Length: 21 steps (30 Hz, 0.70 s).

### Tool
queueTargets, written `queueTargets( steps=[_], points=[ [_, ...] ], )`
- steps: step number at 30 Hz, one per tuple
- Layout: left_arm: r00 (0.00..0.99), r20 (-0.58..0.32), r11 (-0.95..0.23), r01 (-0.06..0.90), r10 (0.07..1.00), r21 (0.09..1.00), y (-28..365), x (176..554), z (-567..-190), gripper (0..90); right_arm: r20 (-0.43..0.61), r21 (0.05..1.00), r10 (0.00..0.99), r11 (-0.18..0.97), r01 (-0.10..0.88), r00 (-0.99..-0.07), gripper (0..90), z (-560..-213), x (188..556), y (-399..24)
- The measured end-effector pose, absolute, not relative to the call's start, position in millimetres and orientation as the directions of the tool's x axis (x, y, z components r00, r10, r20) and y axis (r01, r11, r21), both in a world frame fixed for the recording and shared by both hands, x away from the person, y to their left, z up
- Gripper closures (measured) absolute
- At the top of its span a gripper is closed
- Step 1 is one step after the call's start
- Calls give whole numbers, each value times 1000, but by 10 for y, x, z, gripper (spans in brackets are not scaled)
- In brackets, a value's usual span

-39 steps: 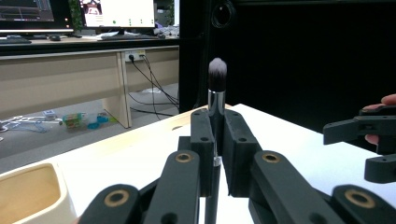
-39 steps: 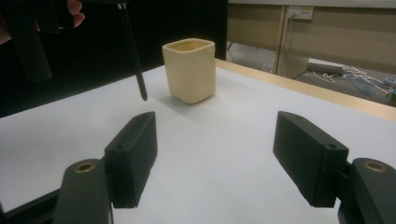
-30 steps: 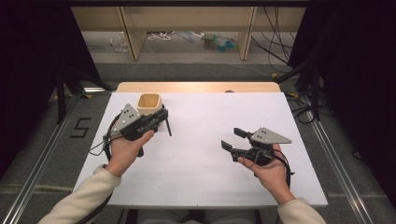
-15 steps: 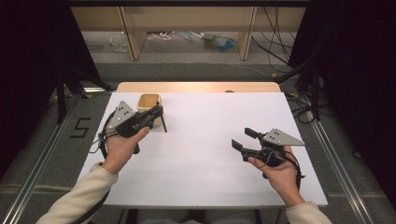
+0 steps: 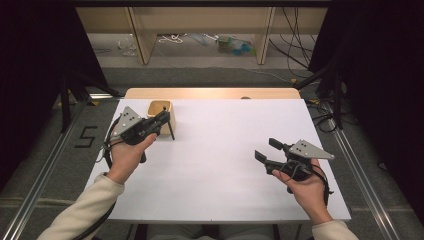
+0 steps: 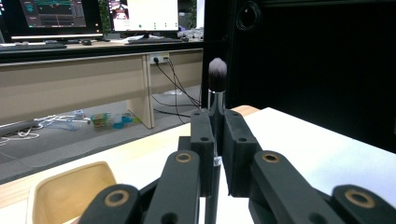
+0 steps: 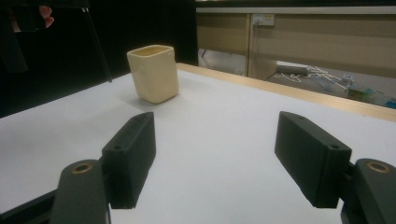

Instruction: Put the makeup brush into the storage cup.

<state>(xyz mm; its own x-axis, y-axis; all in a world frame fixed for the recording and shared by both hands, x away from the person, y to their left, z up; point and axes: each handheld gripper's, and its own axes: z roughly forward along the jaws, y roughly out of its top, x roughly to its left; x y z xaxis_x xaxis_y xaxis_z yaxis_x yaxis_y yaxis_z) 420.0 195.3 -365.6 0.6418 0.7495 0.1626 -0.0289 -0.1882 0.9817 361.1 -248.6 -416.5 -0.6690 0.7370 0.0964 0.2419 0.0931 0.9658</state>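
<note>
The left gripper (image 5: 164,117) holds a slim brush (image 6: 217,100) tight between its fingers, beside the cream cup (image 5: 159,107). The right gripper (image 5: 265,149) is wide and empty. Probably best: keep the brush upright, lower it slowly into the cup.

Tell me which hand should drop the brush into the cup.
Left. The left gripper already clamps the brush beside the cup; the right gripper is open, empty and far off.
</note>
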Motion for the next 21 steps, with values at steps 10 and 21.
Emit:
queueTargets(
  steps=[10, 21],
  points=[
    [631, 163, -187, -29, 758, 982, 2008, 4234, -3658, 839, 82, 967, 744, 101, 234, -663, 299, -4171, 3590, -2518],
    [620, 164, -189, -26, 767, 982, 2066, 4260, -3645, 839, 88, 965, 739, 102, 240, -668, 297, -4186, 3572, -2523]
  ],
)
